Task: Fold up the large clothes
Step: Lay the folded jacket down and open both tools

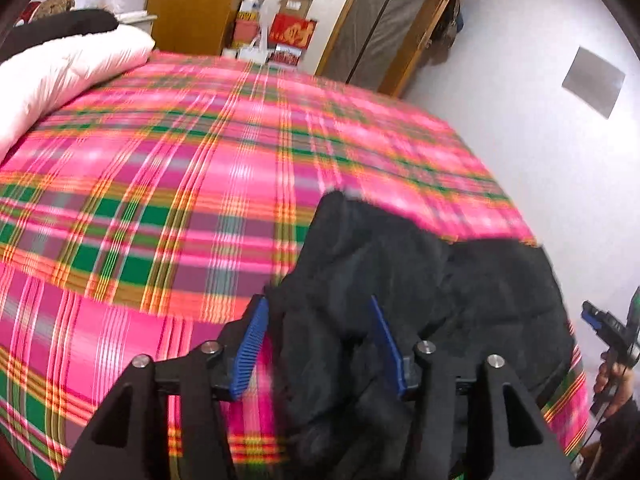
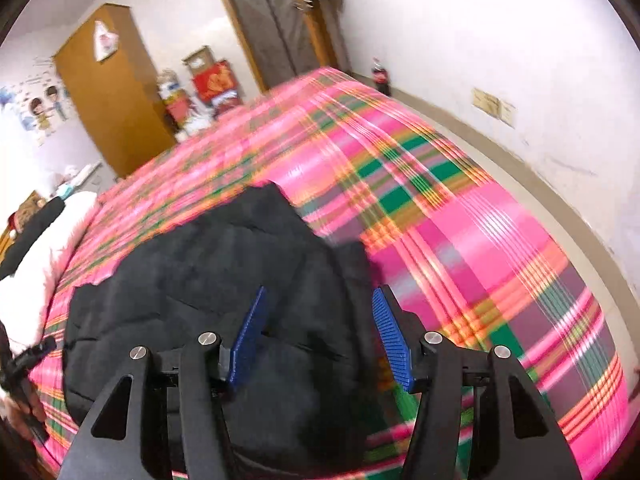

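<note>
Both the left gripper [image 1: 316,320] and right gripper [image 2: 320,312] hang with blue pads apart, gripping nothing, above the black jacket [image 2: 208,264] (a rumpled heap) lying on the pink plaid bedspread [image 1: 160,184].

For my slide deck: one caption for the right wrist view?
Right gripper open above a black padded jacket lying on a pink plaid bedspread.
</note>
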`<state>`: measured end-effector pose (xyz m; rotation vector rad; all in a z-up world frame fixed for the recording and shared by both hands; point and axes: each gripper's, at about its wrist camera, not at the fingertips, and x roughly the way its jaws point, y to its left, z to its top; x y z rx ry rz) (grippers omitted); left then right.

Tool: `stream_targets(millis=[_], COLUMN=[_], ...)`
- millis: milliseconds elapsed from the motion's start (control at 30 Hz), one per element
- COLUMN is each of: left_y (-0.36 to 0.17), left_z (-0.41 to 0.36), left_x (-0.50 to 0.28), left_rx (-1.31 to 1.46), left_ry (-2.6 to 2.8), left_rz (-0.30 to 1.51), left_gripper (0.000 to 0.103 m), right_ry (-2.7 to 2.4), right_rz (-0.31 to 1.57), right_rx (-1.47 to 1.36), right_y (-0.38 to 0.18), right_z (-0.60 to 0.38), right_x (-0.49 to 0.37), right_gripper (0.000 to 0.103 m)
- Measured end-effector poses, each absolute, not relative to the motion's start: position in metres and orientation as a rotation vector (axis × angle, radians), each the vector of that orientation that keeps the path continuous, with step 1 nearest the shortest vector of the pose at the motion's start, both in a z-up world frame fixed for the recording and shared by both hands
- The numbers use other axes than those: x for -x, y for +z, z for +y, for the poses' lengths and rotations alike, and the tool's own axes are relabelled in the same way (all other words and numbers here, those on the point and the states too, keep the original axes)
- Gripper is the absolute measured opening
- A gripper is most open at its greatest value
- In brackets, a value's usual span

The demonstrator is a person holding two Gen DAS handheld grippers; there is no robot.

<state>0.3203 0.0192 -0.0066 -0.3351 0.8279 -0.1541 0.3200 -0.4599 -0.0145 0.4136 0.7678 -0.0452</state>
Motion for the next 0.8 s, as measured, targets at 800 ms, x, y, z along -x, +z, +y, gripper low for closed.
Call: stream_targets(millis=[800], left_y=[-0.014], left_z=[-0.030], left_x=[-0.375], left_rx=[0.161], left_ry=[-0.175], left_rz=[0.877], left_gripper=[0.063], right_ry=[-0.032], right_rz=[0.827], right_rx=[-0.261], right_y=[-0.009], right_z=[-0.392], right_x=[-0.350], right_gripper=[0.056])
